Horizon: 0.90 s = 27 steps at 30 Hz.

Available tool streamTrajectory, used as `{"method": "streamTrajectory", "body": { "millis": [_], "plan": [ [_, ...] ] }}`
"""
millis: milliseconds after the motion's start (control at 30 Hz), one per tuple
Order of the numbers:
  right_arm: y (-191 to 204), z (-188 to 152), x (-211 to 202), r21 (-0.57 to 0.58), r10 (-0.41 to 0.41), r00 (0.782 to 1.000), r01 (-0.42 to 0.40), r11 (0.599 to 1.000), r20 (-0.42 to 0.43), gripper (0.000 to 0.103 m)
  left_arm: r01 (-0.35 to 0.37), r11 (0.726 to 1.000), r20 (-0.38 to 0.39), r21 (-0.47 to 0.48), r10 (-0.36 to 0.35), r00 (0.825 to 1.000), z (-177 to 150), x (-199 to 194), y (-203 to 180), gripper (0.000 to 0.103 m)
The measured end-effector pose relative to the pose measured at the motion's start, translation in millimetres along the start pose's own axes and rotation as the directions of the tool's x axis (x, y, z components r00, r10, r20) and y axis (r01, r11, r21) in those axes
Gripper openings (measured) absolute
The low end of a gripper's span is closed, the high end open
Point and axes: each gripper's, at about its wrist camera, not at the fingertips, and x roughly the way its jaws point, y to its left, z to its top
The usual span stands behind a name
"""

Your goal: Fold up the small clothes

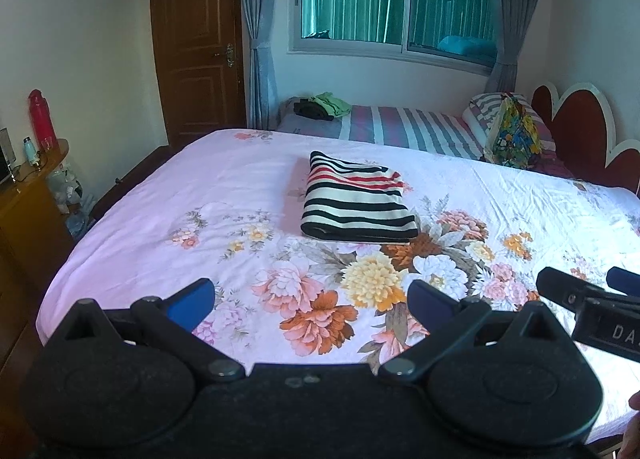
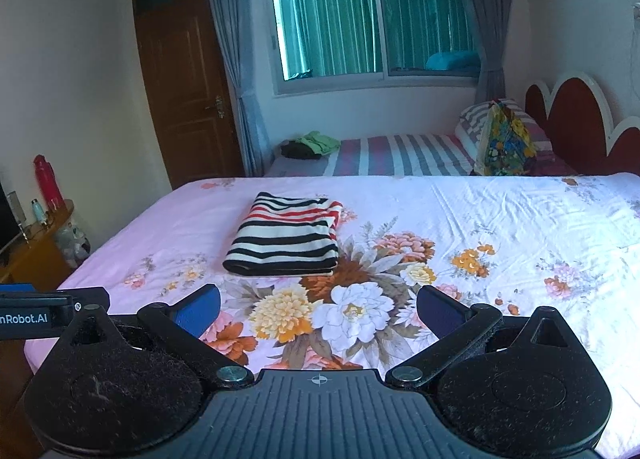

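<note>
A small striped garment, black, white and red, lies folded into a neat rectangle on the floral pink bedsheet. It also shows in the right wrist view. My left gripper is open and empty, held above the near part of the bed, well short of the garment. My right gripper is open and empty too, beside the left one. The right gripper's fingers show at the right edge of the left wrist view.
A second bed with a striped sheet stands behind, with green and dark clothes and a colourful bag on it. A wooden cabinet with a red bottle is at the left. A door is at the back.
</note>
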Motion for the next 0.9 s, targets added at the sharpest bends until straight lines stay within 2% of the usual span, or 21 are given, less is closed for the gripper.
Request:
{"method": "streamTrajectory", "body": {
  "millis": [900],
  "plan": [
    [-14.3,-0.5,13.1,0.030,0.020,0.999,-0.019,0.999,-0.033,0.103,-0.008,1.000,-0.007,0.010,0.008,1.000,0.4,2.8,-8.7,0.102]
  ]
}}
